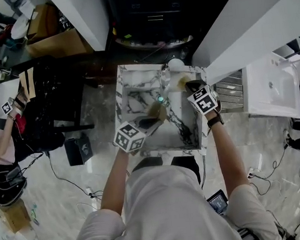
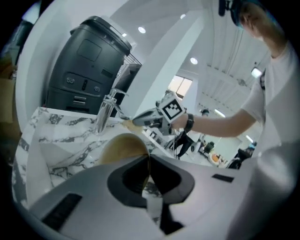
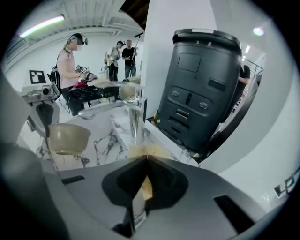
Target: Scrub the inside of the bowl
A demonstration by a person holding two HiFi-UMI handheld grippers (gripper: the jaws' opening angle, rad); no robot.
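Head view: my left gripper (image 1: 151, 123) is clamped on the bowl (image 1: 157, 111) and holds it over the marble sink (image 1: 132, 98). I judge that's so drips land in the basin. My right gripper (image 1: 188, 87) is closed on the sponge (image 1: 179, 82) near the faucet (image 1: 165, 77), apart from the bowl. Count: 1 bowl, 1 sponge, 1 faucet, 1 sink, 2 grippers.

Left gripper view: the jaws are pinched on the bowl's rim, with the thin wall between the pads. The tan side curves up just past the tips. A rim grip leaves the inside free for scrubbing, which is probably the reason. The right gripper shows beyond, with the sponge at its tip by the faucet. 1 black bin (image 2: 89, 65) stands behind the sink.

Right gripper view: the jaws are closed on the sponge. A yellow-brown bit sticks out in front, so a scrubbing face leads. The bowl hangs at left, opening upward, well apart from the sponge. 3 people (image 3: 70, 70) stand in the background. My read is that scrubbing has not yet begun, since the sponge has no contact with the bowl.
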